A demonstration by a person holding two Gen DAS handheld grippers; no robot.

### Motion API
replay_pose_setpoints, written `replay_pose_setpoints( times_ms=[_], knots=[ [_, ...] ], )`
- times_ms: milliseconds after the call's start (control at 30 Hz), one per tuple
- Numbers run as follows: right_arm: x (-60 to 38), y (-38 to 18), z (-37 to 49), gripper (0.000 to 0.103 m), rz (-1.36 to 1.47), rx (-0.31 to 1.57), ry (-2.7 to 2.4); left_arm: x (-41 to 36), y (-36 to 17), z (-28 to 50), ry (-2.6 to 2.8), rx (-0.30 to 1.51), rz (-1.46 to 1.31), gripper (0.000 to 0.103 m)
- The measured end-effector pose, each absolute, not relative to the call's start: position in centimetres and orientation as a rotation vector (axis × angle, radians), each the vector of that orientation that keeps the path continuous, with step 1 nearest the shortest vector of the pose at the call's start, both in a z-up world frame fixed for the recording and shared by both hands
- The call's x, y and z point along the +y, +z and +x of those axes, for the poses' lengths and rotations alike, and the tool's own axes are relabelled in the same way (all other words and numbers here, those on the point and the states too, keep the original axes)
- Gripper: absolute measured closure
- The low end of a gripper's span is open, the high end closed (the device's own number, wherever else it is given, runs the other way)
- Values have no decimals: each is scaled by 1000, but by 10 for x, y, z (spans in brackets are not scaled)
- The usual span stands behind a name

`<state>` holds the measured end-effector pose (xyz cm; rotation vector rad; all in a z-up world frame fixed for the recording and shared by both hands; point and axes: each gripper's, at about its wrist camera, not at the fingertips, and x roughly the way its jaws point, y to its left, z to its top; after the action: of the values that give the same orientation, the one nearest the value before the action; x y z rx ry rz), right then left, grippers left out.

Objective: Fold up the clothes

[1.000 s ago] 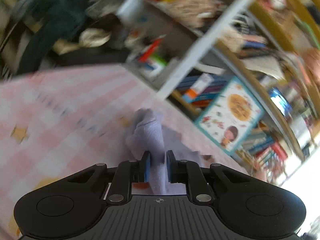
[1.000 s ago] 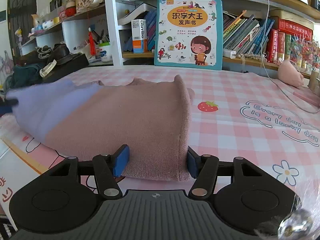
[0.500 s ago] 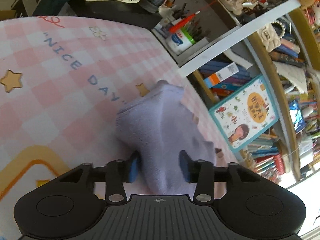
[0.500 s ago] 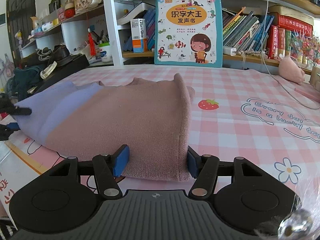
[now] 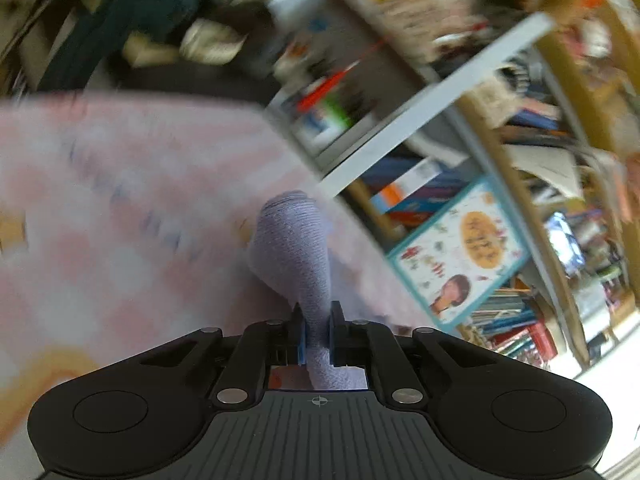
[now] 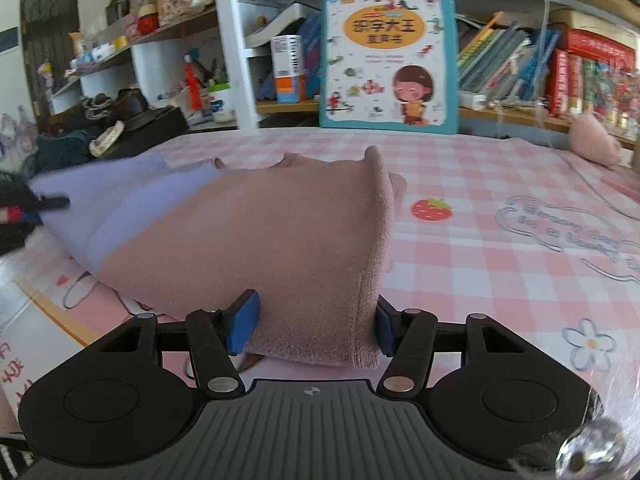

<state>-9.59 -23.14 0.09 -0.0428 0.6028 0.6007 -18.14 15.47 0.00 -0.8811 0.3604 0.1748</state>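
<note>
Left gripper is pinched tight on the lilac end of the sweater, which lies on the pink checked tablecloth. Right gripper is spread wide, its 2 blue pads flanking the pink hem. Shelf behind holds upright books and a picture book.

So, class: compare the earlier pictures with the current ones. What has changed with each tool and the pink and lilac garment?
The left tool, open around the lilac end of the soft knitted pink and lilac garment half a second ago, has shut on it and is swinging. The right tool stays open around the pink hem; the garment still lies on the pink checked tablecloth.
</note>
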Motion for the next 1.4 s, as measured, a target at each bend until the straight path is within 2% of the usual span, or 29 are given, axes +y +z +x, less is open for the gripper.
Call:
replay_pose_setpoints(
  times_ms=[167,400,467,533,600,667,800,1067,1167,1233,1333,1400],
  knots=[
    [-203,2,-98,48,-72,616,681,166,15,-204,193,307,-831,94],
    [-191,3,-101,47,-87,618,703,196,-27,-204,243,405,-1001,93],
    [-189,3,-101,47,-98,615,700,196,-31,-200,248,415,-991,90],
    [-189,3,-101,47,-101,614,699,196,-35,-194,259,432,-993,82],
    [-189,3,-101,47,-101,614,700,197,-39,-192,264,435,-1008,80],
    [-190,3,-101,47,-98,615,700,196,-41,-192,268,425,-1007,80],
    [-193,2,-99,46,-68,616,706,197,-43,-193,270,410,-1011,88],
    [-232,18,-80,46,50,593,651,210,-42,-199,286,397,-1033,90],
    [-235,20,-78,53,47,592,667,214,-42,-204,286,397,-1033,90],
    [-231,19,-77,69,29,594,693,215,-42,-204,286,399,-1037,90],
    [-225,14,-75,83,31,611,715,215,-40,-204,288,396,-1027,90],
    [-220,8,-72,88,27,638,713,214,-37,-204,288,390,-1010,90]
  ],
)
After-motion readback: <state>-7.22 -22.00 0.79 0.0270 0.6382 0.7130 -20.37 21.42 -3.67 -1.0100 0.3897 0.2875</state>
